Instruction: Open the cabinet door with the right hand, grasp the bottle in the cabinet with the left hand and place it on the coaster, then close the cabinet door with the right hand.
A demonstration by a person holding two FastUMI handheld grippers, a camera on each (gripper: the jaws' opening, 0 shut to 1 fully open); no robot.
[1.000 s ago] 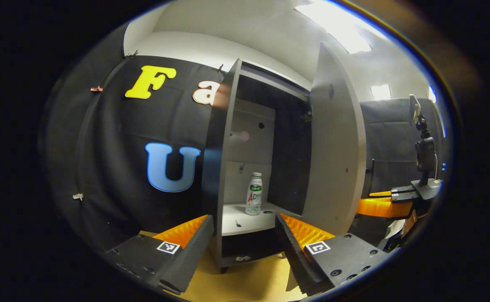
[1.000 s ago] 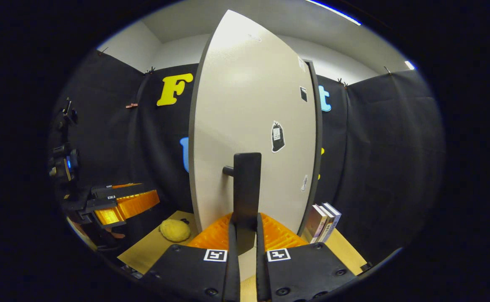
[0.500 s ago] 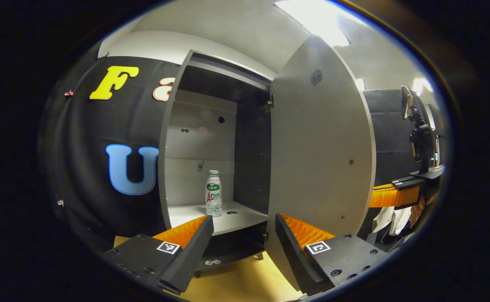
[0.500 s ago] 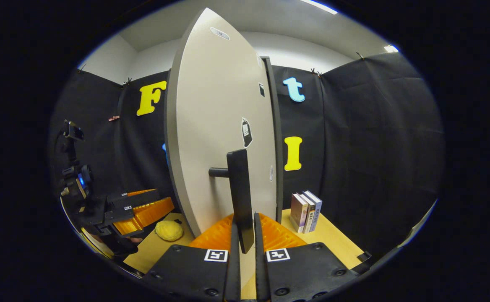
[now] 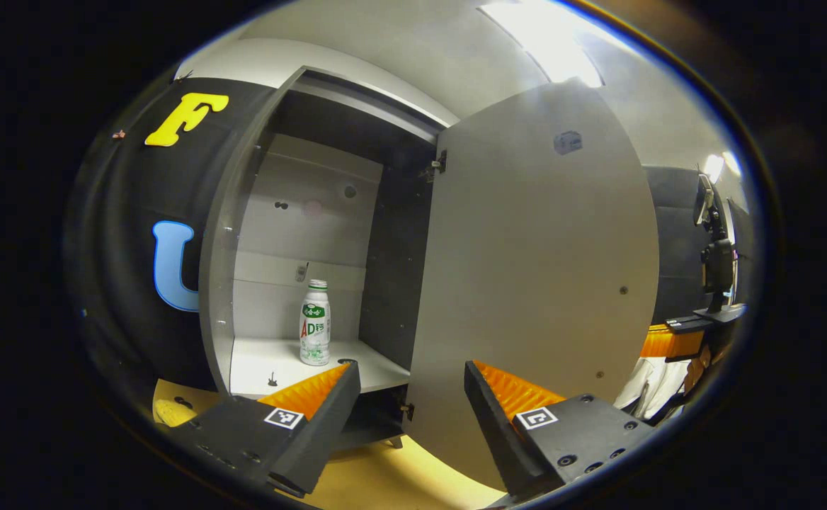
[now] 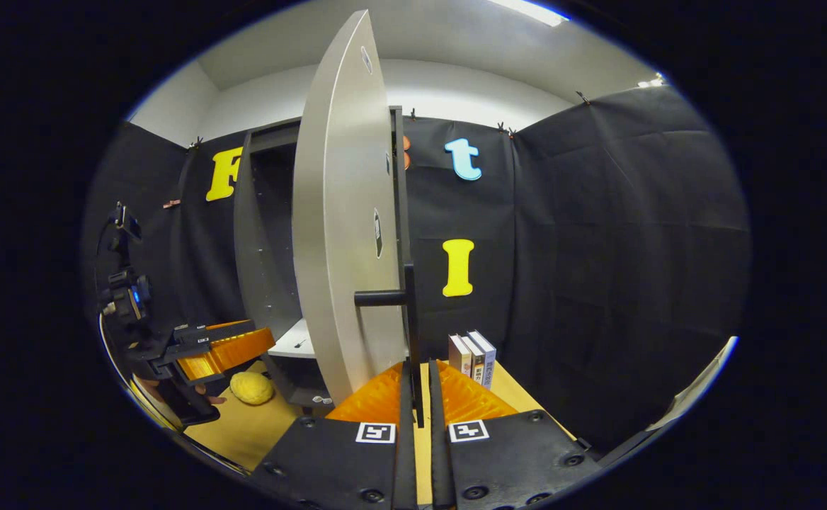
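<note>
Swinging wide, the door (image 6: 339, 212) stood well open off the cabinet (image 5: 243, 234), so you needed no more pull. The right gripper (image 6: 413, 397) was pinched narrow on the handle (image 6: 410, 312), seemingly on both faces, though the contact was hard to see. The left gripper (image 5: 413, 382) gaped wide, just short of the shelf (image 5: 272, 361). You did best to steady the door, reach straight in and take the upright bottle (image 5: 314, 322) mid-body. Its label lettering blurred beyond reading.
</note>
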